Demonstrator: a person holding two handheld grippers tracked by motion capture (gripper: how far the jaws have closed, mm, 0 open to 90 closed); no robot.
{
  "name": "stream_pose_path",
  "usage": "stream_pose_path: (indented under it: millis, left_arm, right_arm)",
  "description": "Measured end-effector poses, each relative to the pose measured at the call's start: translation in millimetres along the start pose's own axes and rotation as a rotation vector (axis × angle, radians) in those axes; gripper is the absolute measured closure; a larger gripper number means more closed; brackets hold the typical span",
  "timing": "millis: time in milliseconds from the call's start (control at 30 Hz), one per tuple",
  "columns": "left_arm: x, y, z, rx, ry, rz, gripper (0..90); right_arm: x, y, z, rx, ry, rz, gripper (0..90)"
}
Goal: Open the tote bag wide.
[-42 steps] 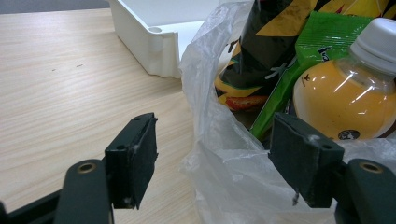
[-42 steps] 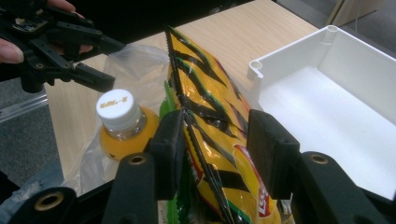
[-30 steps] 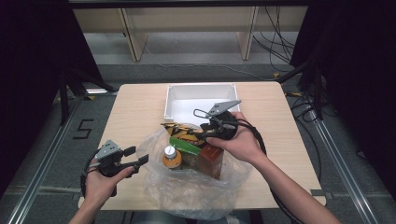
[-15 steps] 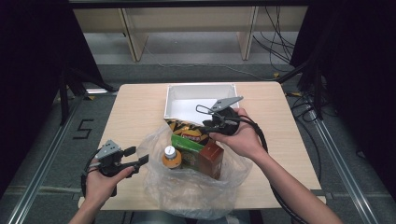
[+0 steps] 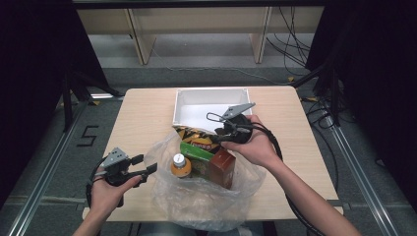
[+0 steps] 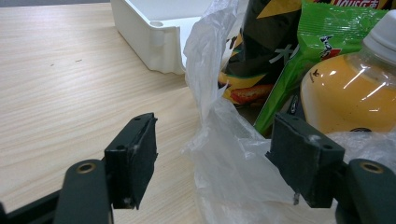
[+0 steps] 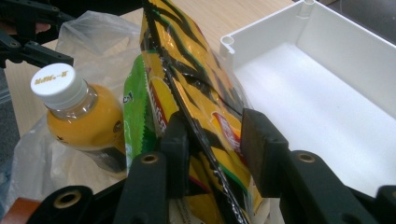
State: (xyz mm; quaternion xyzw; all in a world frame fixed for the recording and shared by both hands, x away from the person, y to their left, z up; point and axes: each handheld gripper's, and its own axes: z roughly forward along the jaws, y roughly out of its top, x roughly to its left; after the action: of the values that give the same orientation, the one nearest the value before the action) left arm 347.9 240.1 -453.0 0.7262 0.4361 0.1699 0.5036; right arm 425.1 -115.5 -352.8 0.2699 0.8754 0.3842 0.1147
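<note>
A clear plastic bag (image 5: 196, 201) lies open at the table's near edge. In it are a yellow-and-black snack bag (image 5: 194, 136), a green pack (image 5: 195, 153), an orange juice bottle (image 5: 180, 166) and a brown box (image 5: 223, 168). My right gripper (image 7: 215, 154) is shut on the snack bag (image 7: 187, 79). Its jaws have just been opening a little, with the bag still between the pads. My left gripper (image 6: 217, 163) stands open at the plastic bag's left rim (image 6: 219, 140); loose film lies between its jaws, unpinched. The bottle (image 6: 345, 93) is just behind that film.
An empty white tray (image 5: 183, 105) sits beyond the bag at the table's far middle, close to the right gripper (image 5: 219, 137). Its corner (image 6: 149, 32) shows ahead of the left gripper (image 5: 145, 166). Bare wooden tabletop (image 5: 142, 118) lies to the left and right.
The right gripper has shifted only slightly and the snack bag stands a little higher out of the plastic bag. The left gripper has stayed where it was.
</note>
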Motion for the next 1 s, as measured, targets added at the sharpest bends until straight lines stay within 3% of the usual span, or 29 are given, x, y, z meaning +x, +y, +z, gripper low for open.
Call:
stream_pose_path:
  millis: [167,233,267,300,533,800,1000]
  left_arm:
    - [0.3,-0.1,0.2,0.001,-0.001,0.007,31.4]
    - [0.2,0.0,0.2,0.000,-0.001,0.007,31.4]
    - [0.1,-0.1,0.3,0.000,0.000,0.005,31.4]
    - [0.1,-0.1,0.3,0.001,0.000,0.005,31.4]
    - [0.5,-0.3,1.9,0.002,-0.006,0.010,31.4]
    - [0.0,-0.7,2.9,0.010,-0.003,0.000,31.5]
    - [0.5,-0.9,4.1,0.007,-0.009,0.007,31.7]
  right_arm:
    - [0.8,-1.1,0.9,-0.005,-0.023,0.002,72.0]
    - [0.1,-1.1,0.7,0.005,-0.026,-0.020,74.9]
    - [-0.9,-0.8,1.1,-0.002,-0.019,-0.053,76.4]
    - [0.5,-0.8,0.2,0.007,-0.026,-0.037,77.8]
    - [1.1,-0.2,-0.9,-0.007,-0.042,-0.102,86.5]
    - [1.2,-1.2,-4.5,-0.010,-0.053,-0.155,89.4]
    - [2.8,-1.7,-7.4,-0.031,-0.054,-0.161,89.8]
